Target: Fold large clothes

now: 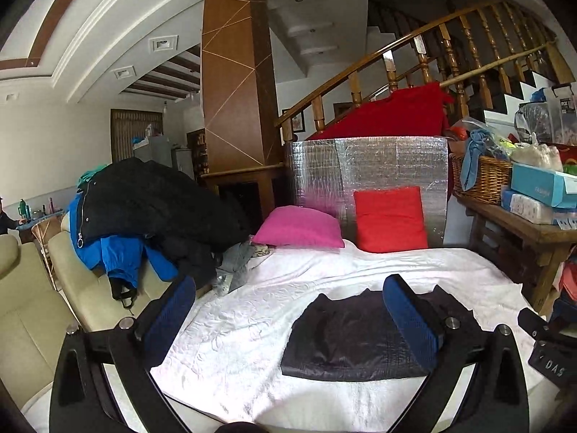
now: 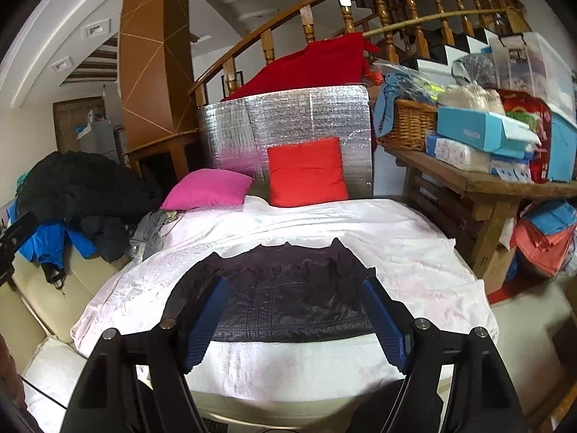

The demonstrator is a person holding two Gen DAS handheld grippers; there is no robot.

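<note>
Folded dark garment (image 2: pixel 281 296) flat on white sheet (image 2: pixel 414 252) at lower centre, left gripper (image 1: pixel 288 310) jaws wide apart, empty, right gripper (image 2: pixel 292 317) jaws apart, empty, above garment.

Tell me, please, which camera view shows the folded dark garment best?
The right wrist view: the garment lies centred on the white cover, its whole outline visible apart from the corners behind the tongs. The left wrist view shows it off to the right, one tong finger hiding much of its right side.
</note>
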